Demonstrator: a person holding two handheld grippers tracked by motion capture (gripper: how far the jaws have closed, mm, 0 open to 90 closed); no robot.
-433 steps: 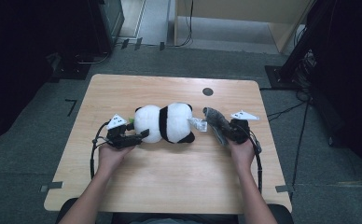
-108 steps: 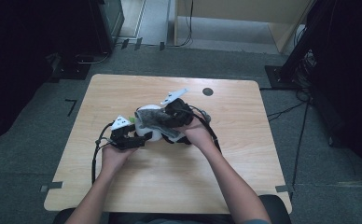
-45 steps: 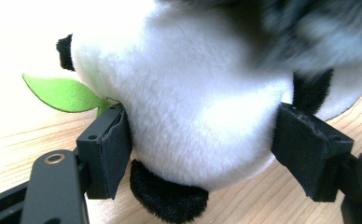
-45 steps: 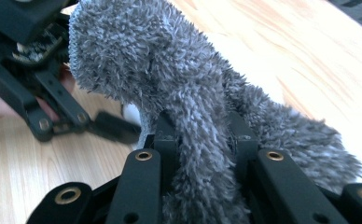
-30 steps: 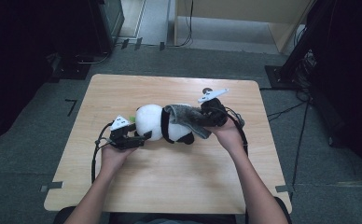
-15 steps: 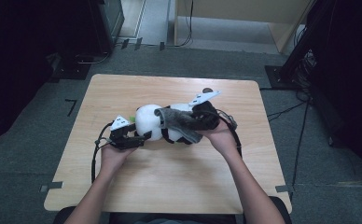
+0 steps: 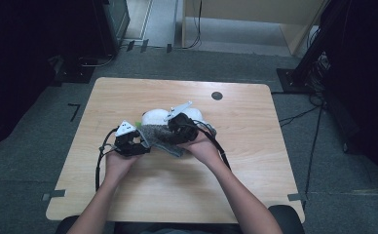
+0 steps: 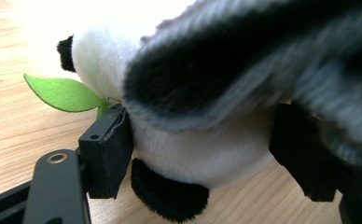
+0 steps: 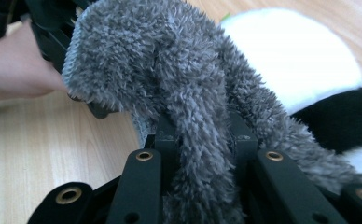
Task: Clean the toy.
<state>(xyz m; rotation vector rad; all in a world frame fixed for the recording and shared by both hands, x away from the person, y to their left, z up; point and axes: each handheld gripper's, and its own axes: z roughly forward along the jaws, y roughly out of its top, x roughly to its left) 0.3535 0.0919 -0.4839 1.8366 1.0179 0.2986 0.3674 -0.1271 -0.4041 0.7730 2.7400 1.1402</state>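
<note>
A black-and-white panda plush (image 7: 154,117) lies in the middle of the wooden table (image 7: 255,161). My left gripper (image 7: 145,140) is shut on it: its pads (image 8: 108,151) sit against both sides of the panda's white belly (image 8: 193,154), beside a green felt leaf (image 8: 62,93). My right gripper (image 7: 171,131) is shut on a grey fuzzy cloth (image 7: 159,132). The cloth (image 9: 170,70) bunches between the right gripper (image 9: 202,135) jaws and drapes over the panda (image 9: 305,60). In the left gripper view the cloth (image 8: 244,70) hangs across the top and hides the panda's upper body.
A small black round grommet (image 7: 217,95) sits near the table's far edge. Cables trail from both grippers along the forearms. The left hand (image 9: 16,74) lies just beyond the cloth in the right gripper view. Dark furniture and cables surround the table on the floor.
My right gripper has carried the grey cloth leftward over the panda, toward the left gripper. The left gripper and the panda have stayed put.
</note>
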